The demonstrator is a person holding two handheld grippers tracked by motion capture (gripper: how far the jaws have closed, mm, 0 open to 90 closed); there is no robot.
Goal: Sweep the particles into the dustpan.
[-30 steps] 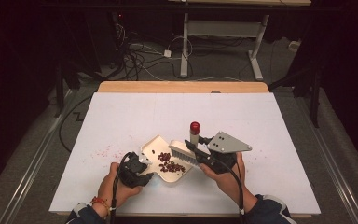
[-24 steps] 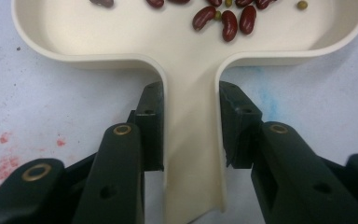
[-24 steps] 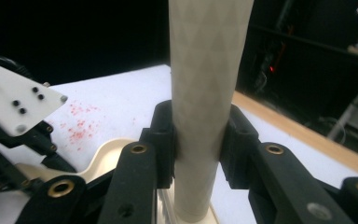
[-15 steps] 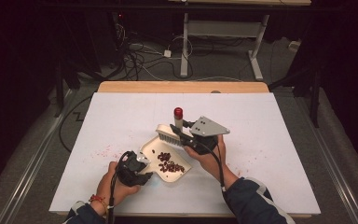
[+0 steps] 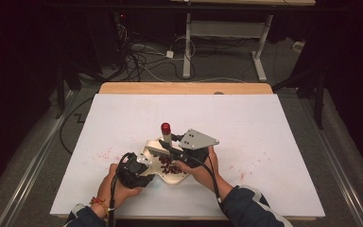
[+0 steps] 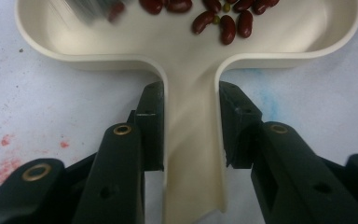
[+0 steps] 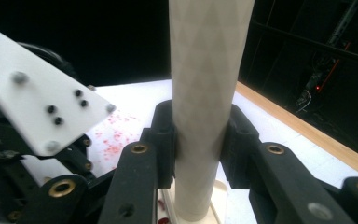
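A cream dustpan (image 5: 152, 147) lies on the white table, with several red beans (image 5: 168, 165) in it. My left gripper (image 5: 142, 166) is shut on the pan's handle (image 6: 191, 140), its jaws (image 6: 191, 123) pressing both sides, and the beans (image 6: 223, 21) sit just ahead. My right gripper (image 5: 171, 147) is shut on a cream brush handle (image 7: 205, 84) that stands upright between its jaws (image 7: 198, 135). The brush (image 5: 166, 137) has a red cap (image 5: 165, 126) and hangs over the pan. Blurred bristles (image 6: 86, 9) show over the pan's far left corner.
Red specks (image 5: 106, 152) dot the white table (image 5: 264, 123) left of the pan, and a few (image 5: 241, 175) lie to its right. A wooden strip (image 5: 184, 88) runs along the far edge. Cables and desk legs stand on the floor beyond.
My right gripper has carried the brush leftward from beside the pan to above it, then lowered it. The left gripper and the pan have stayed still.
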